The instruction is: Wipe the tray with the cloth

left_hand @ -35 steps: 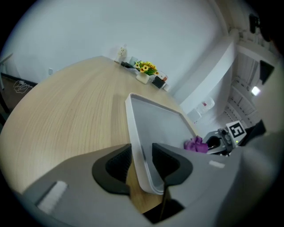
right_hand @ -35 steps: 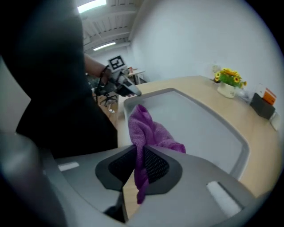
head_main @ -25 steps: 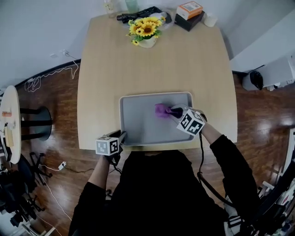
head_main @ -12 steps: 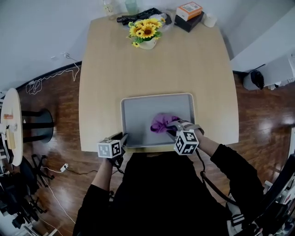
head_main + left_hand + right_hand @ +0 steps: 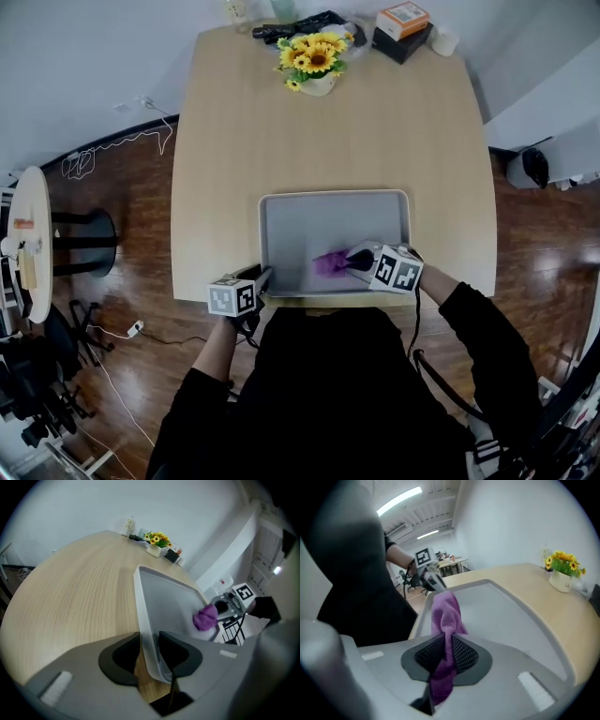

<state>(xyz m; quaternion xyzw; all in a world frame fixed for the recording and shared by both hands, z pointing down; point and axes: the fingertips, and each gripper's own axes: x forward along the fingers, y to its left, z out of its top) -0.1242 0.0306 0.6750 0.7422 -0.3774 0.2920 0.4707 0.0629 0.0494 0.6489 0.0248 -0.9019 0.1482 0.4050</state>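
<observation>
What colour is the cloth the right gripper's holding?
Plain purple fabric cloth, no pattern. Shows best in the right gripper view.

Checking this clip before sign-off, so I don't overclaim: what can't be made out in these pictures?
Head view, grey rectangular tray: the floor under the purple cloth is covered by it and the right tongs, so cleanliness there is unknown.
Head view, orange box: print too small to read.
Head view, black object behind the yellow sunflowers: too small to identify.
</observation>
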